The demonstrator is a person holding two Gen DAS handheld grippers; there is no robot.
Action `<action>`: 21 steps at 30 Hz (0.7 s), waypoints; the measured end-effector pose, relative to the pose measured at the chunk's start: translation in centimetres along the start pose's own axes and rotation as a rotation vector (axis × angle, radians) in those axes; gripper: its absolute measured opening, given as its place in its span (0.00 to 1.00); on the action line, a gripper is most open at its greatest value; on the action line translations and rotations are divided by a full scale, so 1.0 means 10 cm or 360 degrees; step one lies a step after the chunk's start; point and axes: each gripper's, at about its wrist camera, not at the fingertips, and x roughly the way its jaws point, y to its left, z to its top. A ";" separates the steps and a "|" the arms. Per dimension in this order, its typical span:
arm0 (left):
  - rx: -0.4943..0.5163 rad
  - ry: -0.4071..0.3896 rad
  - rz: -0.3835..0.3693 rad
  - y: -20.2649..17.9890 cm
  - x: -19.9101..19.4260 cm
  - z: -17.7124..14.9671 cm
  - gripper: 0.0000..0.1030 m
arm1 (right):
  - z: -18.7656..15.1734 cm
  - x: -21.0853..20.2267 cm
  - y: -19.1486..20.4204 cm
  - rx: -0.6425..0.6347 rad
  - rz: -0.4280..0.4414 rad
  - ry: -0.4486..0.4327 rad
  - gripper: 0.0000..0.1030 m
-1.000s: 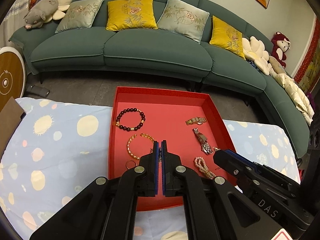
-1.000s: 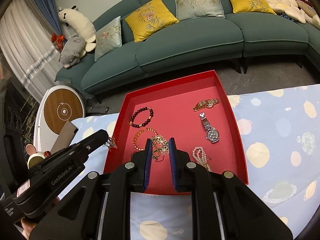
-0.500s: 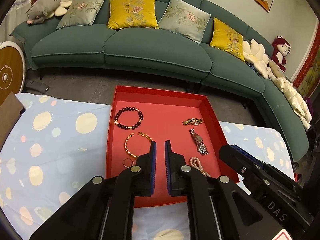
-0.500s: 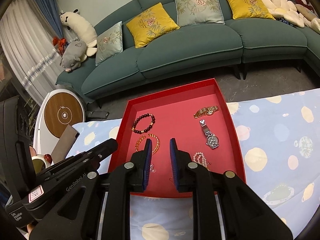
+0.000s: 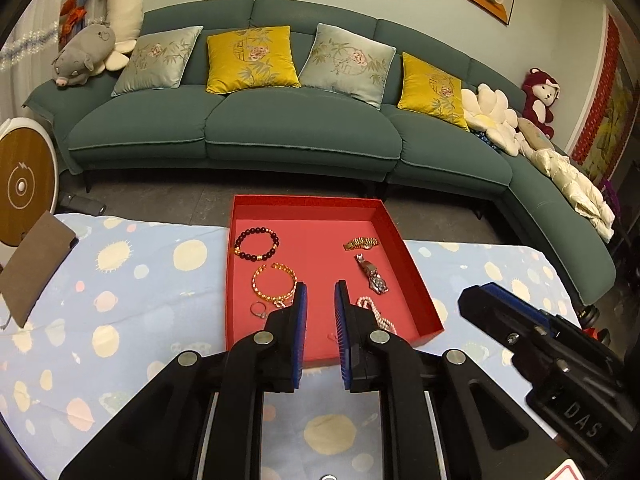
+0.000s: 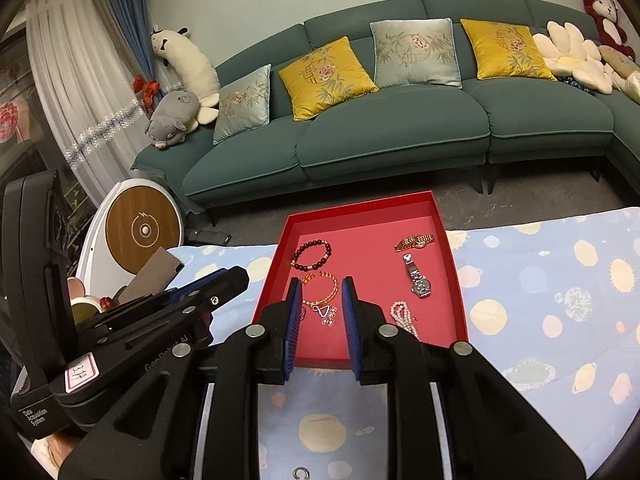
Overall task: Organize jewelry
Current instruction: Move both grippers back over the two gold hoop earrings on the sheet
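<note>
A red tray (image 5: 304,202) lies on the patterned cloth and holds a dark bead bracelet (image 5: 256,244), a gold bangle (image 5: 274,282), a ring (image 5: 259,309), a gold watch (image 5: 361,243), a silver watch (image 5: 372,274) and pearls (image 5: 376,314). My left gripper (image 5: 320,292) hovers over the tray's near half, its jaws slightly apart and empty. In the right wrist view the tray (image 6: 360,208) also shows a thin chain necklace (image 6: 326,312) lying beside the bangle (image 6: 322,288). My right gripper (image 6: 320,284) hangs above it, jaws opening, with nothing between them.
The tray's near rim lies just ahead of both grippers. Blue cloth (image 5: 140,280) with planet prints spreads to either side. A brown card (image 5: 32,264) sits at the left edge. A green sofa (image 5: 300,132) stands beyond the table. Each gripper appears at the side of the other's view.
Both grippers have risen and drawn back from the tray, and their jaws have parted. The chain necklace that was at the right gripper's tips now lies loose on the tray floor.
</note>
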 end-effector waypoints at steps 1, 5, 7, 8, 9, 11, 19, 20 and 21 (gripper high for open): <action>0.0024 0.0007 0.0011 -0.03 -0.04 -0.06 0.13 | -0.03 -0.08 -0.01 0.0015 0.0001 -0.0019 0.26; 0.0093 0.0001 0.0092 -0.07 -0.19 -0.27 0.13 | -0.15 -0.34 -0.11 0.0096 0.0020 -0.0042 0.27; 0.0092 0.0010 0.0102 -0.07 -0.25 -0.35 0.13 | -0.19 -0.42 -0.12 0.0083 0.0006 -0.0048 0.27; 0.0096 0.0011 0.0111 -0.07 -0.27 -0.40 0.13 | -0.22 -0.46 -0.12 0.0073 -0.0006 -0.0052 0.27; 0.0102 0.0010 0.0120 -0.07 -0.29 -0.43 0.13 | -0.26 -0.49 -0.13 0.0066 -0.0010 -0.0049 0.27; 0.0123 0.0006 0.0143 -0.09 -0.33 -0.50 0.13 | -0.33 -0.54 -0.13 0.0052 -0.0012 -0.0038 0.27; 0.0070 0.0021 0.0131 -0.05 -0.42 -0.65 0.18 | -0.48 -0.61 -0.16 0.0077 0.0011 -0.0010 0.27; 0.0069 0.0026 0.0131 -0.04 -0.43 -0.68 0.23 | -0.51 -0.63 -0.15 0.0072 0.0012 -0.0010 0.27; 0.0072 0.0033 0.0131 -0.03 -0.44 -0.72 0.25 | -0.54 -0.64 -0.13 0.0062 0.0012 -0.0010 0.27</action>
